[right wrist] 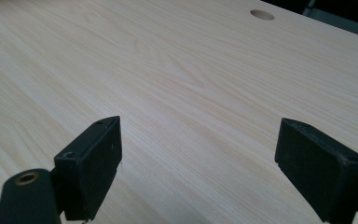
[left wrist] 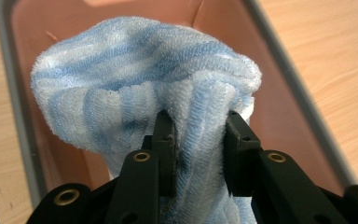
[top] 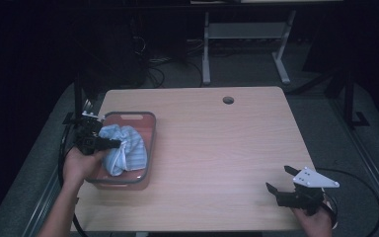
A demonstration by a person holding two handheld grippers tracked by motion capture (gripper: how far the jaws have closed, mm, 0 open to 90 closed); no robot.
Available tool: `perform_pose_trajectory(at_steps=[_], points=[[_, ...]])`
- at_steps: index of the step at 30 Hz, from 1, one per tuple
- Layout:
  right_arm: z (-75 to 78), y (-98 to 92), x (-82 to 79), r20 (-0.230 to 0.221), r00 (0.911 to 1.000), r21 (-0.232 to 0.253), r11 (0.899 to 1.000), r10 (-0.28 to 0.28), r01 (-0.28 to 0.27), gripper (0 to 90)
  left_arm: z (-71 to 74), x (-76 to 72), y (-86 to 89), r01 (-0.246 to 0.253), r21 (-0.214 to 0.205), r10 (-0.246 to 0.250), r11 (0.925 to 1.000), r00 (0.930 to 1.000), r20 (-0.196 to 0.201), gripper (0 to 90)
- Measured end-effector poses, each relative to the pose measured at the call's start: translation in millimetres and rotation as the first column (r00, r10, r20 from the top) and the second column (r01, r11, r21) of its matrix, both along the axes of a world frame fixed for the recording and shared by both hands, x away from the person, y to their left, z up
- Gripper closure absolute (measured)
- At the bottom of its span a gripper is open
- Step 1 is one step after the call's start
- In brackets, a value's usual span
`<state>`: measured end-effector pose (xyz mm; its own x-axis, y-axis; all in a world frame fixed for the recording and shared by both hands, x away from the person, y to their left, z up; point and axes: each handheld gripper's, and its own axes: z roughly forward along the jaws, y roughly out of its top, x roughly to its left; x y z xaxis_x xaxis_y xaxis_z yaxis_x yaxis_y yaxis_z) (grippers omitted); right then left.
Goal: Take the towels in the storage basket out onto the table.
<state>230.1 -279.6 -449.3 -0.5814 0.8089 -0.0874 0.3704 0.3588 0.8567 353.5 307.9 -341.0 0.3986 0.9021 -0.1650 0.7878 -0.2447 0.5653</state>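
Pinching a fold of the blue striped towel [left wrist: 140,93] between its jaws, the left gripper [left wrist: 198,149] is holding it bunched above the pink tub [left wrist: 289,93], apparently for removal, while the right gripper [right wrist: 198,158] is idling, jaws spread, over bare surface [right wrist: 177,70].

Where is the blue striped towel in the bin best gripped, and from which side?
On a bunched fold at the near end of the blue striped towel, from the person's side and above: it is heaped above the pink bin's rim. The left gripper is already shut on such a fold.

High view overhead facing forward, gripper views close, sharing the table [top: 217,143]
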Motion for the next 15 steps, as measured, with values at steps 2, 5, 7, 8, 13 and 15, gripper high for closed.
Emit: perform_pose_trajectory(at_steps=[2,5,7,8,13,15], points=[[0.2,0.5,0.2,-0.002,1.0000,-0.001,1.000,-0.001,0.001,14.2,6.2,-2.0,3.4,-0.001,-0.026,0.001,0.9997,0.9999,0.011,69.3],[0.2,0.5,0.4,0.000,1.0000,-0.001,1.000,-0.001,0.001,14.2,14.5,-4.7,7.0,0.002,-0.054,-0.001,0.9985,0.9996,0.029,69.3],[0.2,0.5,0.6,-0.001,1.0000,-0.002,1.000,-0.001,0.001,14.2,19.8,-6.9,9.5,0.000,-0.077,0.004,0.9970,0.9990,0.044,69.2],[0.2,0.5,0.6,0.000,1.0000,-0.002,1.000,-0.002,0.002,14.2,22.1,-7.8,10.9,0.001,-0.085,0.003,0.9964,0.9989,0.047,69.2],[-0.3,0.2,1.0,-0.001,1.0000,-0.003,1.000,-0.002,0.002,14.2,31.9,-11.2,18.5,-0.001,-0.139,0.010,0.9903,0.9978,0.066,69.0],[-0.2,0.3,1.3,-0.003,1.0000,-0.002,1.000,-0.001,0.001,14.2,35.8,-12.5,21.0,-0.006,-0.157,0.018,0.9876,0.9969,0.077,69.0]])
